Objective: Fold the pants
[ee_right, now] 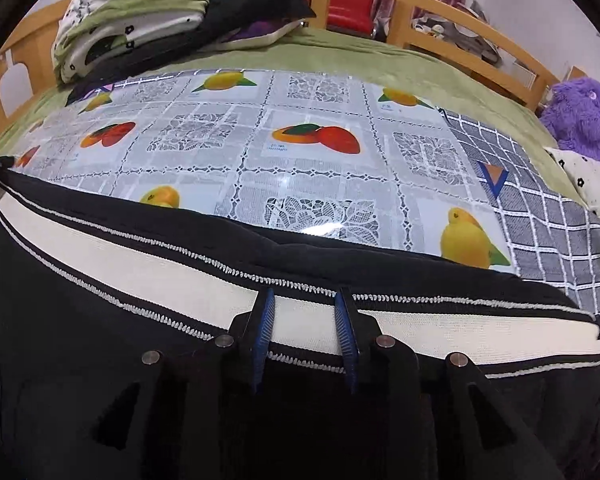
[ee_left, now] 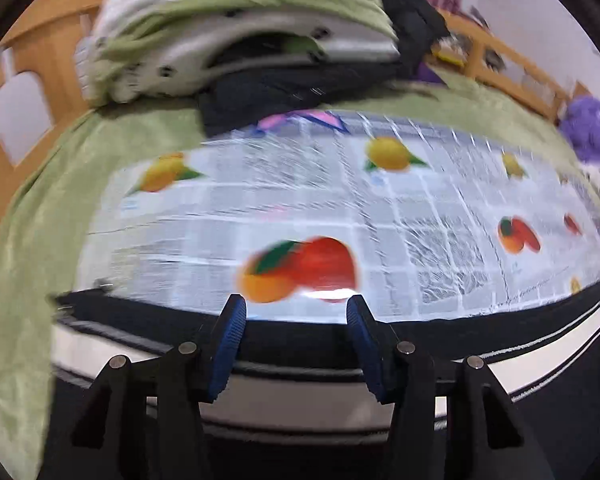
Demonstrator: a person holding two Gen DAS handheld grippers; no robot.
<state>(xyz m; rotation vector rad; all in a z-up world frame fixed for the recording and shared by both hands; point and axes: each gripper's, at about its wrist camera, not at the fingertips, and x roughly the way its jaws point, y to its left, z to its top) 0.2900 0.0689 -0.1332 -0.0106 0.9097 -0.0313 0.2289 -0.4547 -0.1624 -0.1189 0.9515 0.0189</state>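
Black knit pants (ee_right: 80,320) with a cream side stripe lie across the lower frame on a glossy fruit-print tablecloth (ee_right: 300,152) over a green bedspread (ee_right: 360,52). Right gripper (ee_right: 305,332) and left gripper (ee_left: 296,344) both gape, empty, above the fabric. Only the right view shows a red chair (ee_right: 348,12).

pants (ee_right: 80,320): black, white stripe | mat (ee_right: 300,136): grey, fruit-printed | blanket (ee_right: 340,48): green
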